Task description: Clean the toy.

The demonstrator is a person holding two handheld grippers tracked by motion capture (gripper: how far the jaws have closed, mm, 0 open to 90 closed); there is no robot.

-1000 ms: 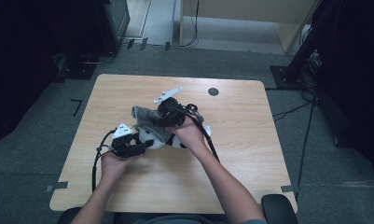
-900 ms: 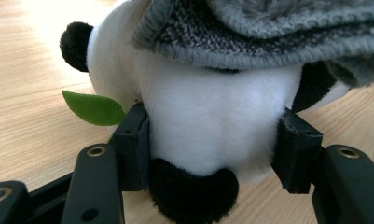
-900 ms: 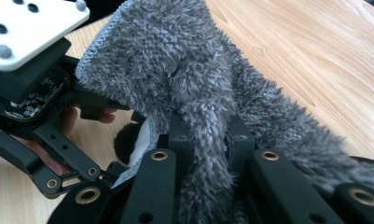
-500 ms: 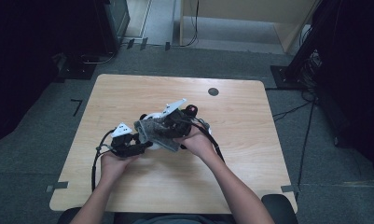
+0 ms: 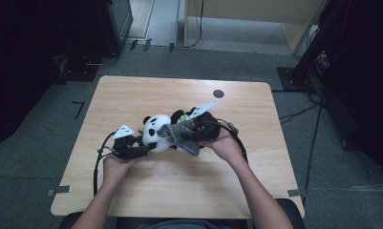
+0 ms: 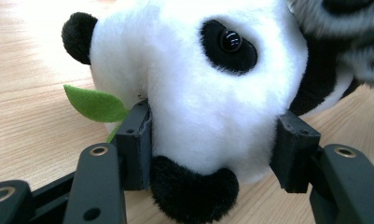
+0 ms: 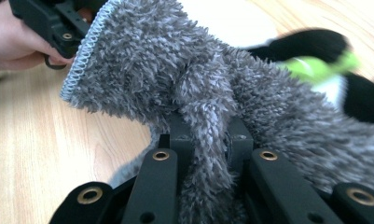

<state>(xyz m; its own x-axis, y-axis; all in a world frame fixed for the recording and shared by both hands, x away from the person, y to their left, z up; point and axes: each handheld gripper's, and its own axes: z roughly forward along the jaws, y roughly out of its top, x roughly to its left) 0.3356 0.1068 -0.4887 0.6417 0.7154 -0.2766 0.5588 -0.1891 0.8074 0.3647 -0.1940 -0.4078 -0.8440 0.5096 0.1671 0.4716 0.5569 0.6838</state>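
A black and white panda plush (image 5: 156,129) lies on the wooden table (image 5: 132,95). My left gripper (image 5: 148,144) is shut on its head (image 6: 198,93), one pad pressed into each side of the white fur. A green felt leaf (image 6: 93,105) sticks out beside the left pad. My right gripper (image 5: 189,133) is shut on a fluffy grey cloth (image 5: 179,137), a fold of it pinched between its jaws (image 7: 208,135). The cloth (image 7: 166,65) drapes over the panda's black body (image 7: 310,42), leaving the head bare.
A small dark round mark (image 5: 218,93) sits on the table's far right part. Cables trail from both grippers across the near tabletop. Dark equipment and stands ring the table on the grey floor.
My right gripper has moved right and nearer to the person with the grey cloth, sliding it off the panda's head, which now shows white. The left gripper stays in place.
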